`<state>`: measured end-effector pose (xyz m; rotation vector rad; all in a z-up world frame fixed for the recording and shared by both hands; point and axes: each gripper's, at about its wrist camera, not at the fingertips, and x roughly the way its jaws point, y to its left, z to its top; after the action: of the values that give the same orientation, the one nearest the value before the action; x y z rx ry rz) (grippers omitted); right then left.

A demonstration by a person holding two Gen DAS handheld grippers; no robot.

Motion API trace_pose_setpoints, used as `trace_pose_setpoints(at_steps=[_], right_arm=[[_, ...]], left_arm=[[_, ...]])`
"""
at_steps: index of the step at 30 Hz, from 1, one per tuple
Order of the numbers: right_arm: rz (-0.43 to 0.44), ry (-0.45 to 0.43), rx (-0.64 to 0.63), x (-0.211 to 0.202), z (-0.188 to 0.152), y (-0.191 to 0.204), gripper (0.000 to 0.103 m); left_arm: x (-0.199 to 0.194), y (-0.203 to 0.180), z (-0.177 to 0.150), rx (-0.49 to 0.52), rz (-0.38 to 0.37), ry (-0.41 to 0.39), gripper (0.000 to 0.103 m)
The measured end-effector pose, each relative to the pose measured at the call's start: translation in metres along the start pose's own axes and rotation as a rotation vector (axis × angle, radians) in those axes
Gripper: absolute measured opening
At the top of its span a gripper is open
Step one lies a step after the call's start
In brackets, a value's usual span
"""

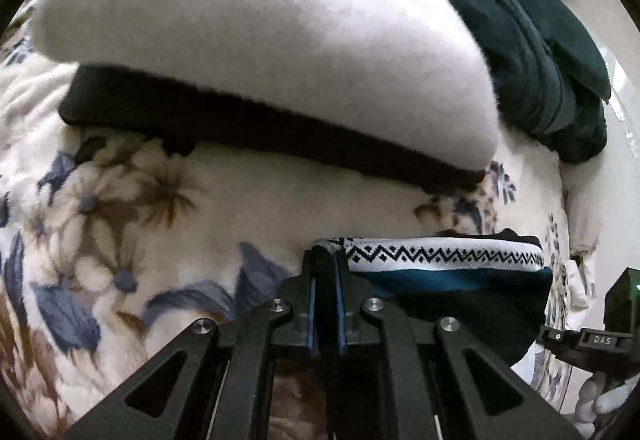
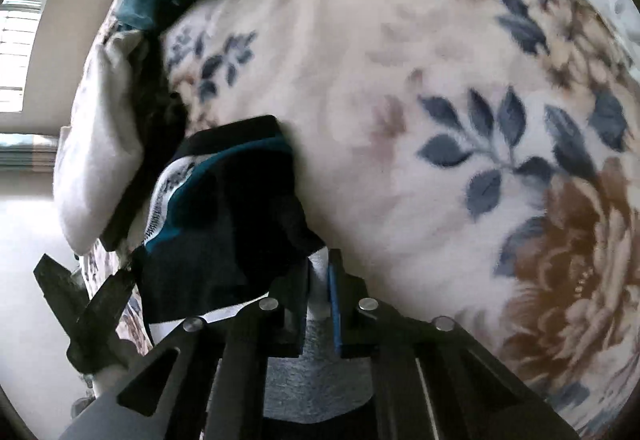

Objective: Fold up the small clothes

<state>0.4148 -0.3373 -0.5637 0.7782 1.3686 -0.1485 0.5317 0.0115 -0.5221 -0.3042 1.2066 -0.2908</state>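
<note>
The left gripper (image 1: 325, 260) was clenched, its 2 jaws pinching one end of the patterned waistband of the small dark garment (image 1: 460, 280). The right gripper (image 2: 320, 272) was nearly closed on the garment's (image 2: 224, 216) white-edged other end. The garment hung stretched between them, just above the floral blanket (image 1: 240, 196), near a folded white-and-black stack (image 1: 260, 40).

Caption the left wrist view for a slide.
Left tongs shut on zigzag-banded navy-and-teal knit garment above floral fleece blanket.
</note>
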Motion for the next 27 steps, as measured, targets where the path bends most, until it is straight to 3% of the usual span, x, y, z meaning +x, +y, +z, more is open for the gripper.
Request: trace_pose_setpoints(at_steps=[2, 5, 7, 9, 10, 11, 12, 14, 15, 18, 21, 23, 25, 27], right_arm=[[-0.001, 0.013, 0.001, 0.002, 0.005, 0.004, 0.010], [0.084, 0.017, 0.018, -0.001, 0.020, 0.011, 0.019], [0.126, -0.026, 0.022, -0.006, 0.035, 0.013, 0.053], [0.157, -0.050, 0.026, -0.002, 0.049, 0.016, 0.065], [0.188, -0.005, 0.014, 0.011, 0.060, 0.022, 0.063], [0.212, 0.049, -0.016, 0.025, 0.068, 0.030, 0.051], [0.196, 0.060, -0.069, 0.033, 0.072, 0.040, 0.010], [0.031, 0.021, -0.186, 0.039, 0.076, 0.060, 0.009], [0.000, -0.002, -0.180, 0.039, 0.081, 0.062, 0.009], [0.019, 0.007, -0.109, 0.046, 0.091, 0.056, 0.011], [0.045, 0.039, -0.068, 0.036, 0.085, 0.049, 0.030], [0.074, 0.004, -0.055, 0.006, 0.066, 0.037, 0.034], [0.086, -0.011, -0.056, -0.020, 0.041, 0.026, 0.035], [0.093, 0.008, -0.048, -0.030, 0.018, 0.014, 0.035]], left_arm=[[-0.001, -0.004, 0.002, 0.019, -0.002, -0.002, 0.006], [-0.003, -0.009, 0.005, 0.053, -0.009, -0.005, 0.006], [-0.003, -0.010, 0.005, 0.059, -0.019, -0.001, 0.006], [-0.002, -0.009, 0.005, 0.054, -0.030, 0.001, 0.006], [-0.001, -0.008, 0.006, 0.051, -0.031, 0.000, 0.006], [0.000, -0.008, 0.006, 0.048, -0.035, 0.000, 0.006], [0.000, -0.007, 0.006, 0.043, -0.037, -0.002, 0.006], [0.003, -0.004, 0.007, 0.022, -0.040, -0.003, 0.006], [0.006, -0.001, 0.008, 0.009, -0.036, -0.002, 0.006], [0.024, 0.008, 0.012, -0.028, -0.045, 0.046, 0.006], [0.007, 0.008, 0.012, -0.058, -0.082, 0.048, 0.012], [-0.021, 0.012, 0.003, -0.095, -0.129, 0.029, 0.023], [-0.044, 0.016, -0.013, -0.142, -0.189, 0.010, 0.053], [-0.051, 0.015, -0.029, -0.174, -0.234, 0.028, 0.060]])
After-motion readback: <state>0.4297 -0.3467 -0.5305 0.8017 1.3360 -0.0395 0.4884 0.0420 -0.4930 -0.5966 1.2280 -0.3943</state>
